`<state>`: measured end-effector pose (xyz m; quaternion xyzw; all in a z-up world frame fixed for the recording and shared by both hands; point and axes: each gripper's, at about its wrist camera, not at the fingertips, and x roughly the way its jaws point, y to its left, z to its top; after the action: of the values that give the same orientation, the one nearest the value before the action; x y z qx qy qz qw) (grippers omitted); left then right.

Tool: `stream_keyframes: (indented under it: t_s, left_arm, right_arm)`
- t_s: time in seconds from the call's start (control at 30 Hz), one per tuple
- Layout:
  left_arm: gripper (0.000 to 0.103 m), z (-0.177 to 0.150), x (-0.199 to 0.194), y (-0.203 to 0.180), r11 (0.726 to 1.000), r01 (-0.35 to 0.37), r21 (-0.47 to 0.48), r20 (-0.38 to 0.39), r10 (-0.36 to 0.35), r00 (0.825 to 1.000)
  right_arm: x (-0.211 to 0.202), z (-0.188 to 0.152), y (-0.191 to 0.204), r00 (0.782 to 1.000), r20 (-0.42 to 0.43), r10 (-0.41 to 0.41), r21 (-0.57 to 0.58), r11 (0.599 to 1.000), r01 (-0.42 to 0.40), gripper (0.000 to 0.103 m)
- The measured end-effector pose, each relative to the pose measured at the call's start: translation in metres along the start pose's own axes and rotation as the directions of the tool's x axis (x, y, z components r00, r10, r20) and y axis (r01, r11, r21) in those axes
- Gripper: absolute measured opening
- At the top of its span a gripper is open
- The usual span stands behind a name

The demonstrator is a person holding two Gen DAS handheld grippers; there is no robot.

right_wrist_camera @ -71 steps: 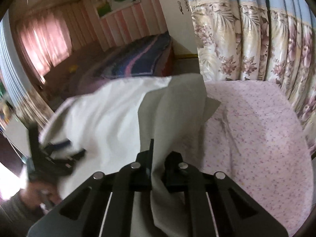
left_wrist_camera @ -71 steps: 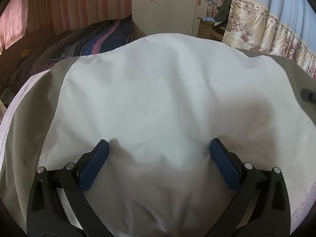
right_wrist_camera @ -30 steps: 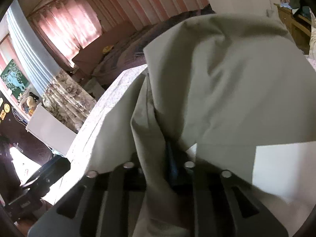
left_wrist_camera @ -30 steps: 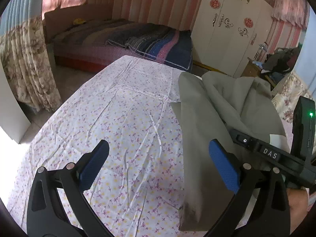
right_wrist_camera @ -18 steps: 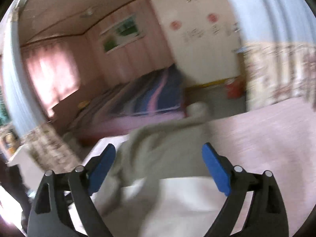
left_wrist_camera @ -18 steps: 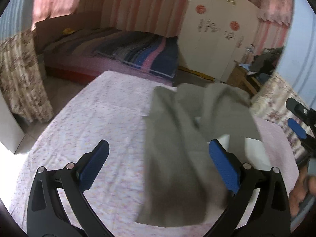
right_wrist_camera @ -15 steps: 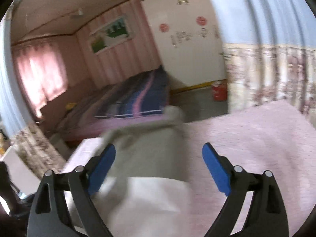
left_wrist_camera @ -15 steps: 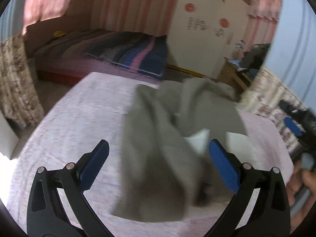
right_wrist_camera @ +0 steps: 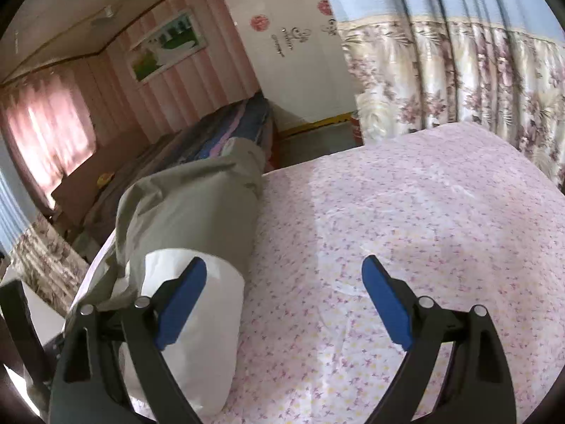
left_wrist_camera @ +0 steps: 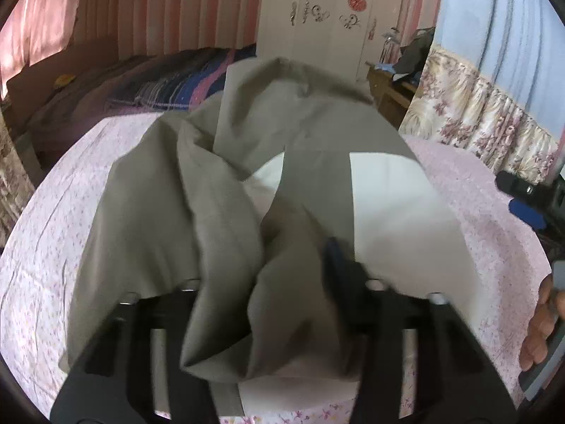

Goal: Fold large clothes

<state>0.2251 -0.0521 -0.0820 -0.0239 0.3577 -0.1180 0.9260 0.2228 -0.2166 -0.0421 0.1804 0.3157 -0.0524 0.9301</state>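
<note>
Cloth fills the nearest part of the left wrist view: the left gripper is bunched in with the large grey-and-white fabric garment, whose folds drape over both fingers. One dark blue pad shows through the blur, but whether the jaws are pinched on the cloth or only partly drawn together I cannot tell. By my reading, this hold near the garment's closest edge is meant to gather or lift that end for a fold.

Farther right, the right gripper stands wide, holding nothing, its blue rubber pads apart over the pink floral bedsheet. Its left finger sits just beside the garment's white panel, likely free so it can take a fresh corner.

The garment lies in a crumpled heap along the sheet, grey part running away toward the far edge. Beyond it are a bed with a striped blue-and-pink blanket, a white wardrobe and flowered curtains.
</note>
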Motion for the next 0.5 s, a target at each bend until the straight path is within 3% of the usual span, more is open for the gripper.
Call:
stream_keyframes:
  t_s: [0.17,0.37,0.5]
  left_arm:
    - [0.015,0.013,-0.033,0.005,0.999,-0.002,0.047,0.090,-0.002,0.996]
    - [0.015,0.040,-0.089,0.027,0.994,-0.092,0.066,0.201,0.077,0.977]
    - [0.017,0.031,-0.074,0.075,0.989,-0.143,-0.024,0.115,0.145,0.983]
  right_arm:
    - [-0.003,-0.005,0.017,0.999,0.004,0.042,-0.057,0.997,-0.042,0.090]
    - [-0.012,-0.001,0.055,0.994,0.046,0.096,-0.164,0.983,-0.087,0.090]
    - [-0.003,-0.010,0.087,0.991,0.022,0.135,-0.256,0.958,-0.125,0.090]
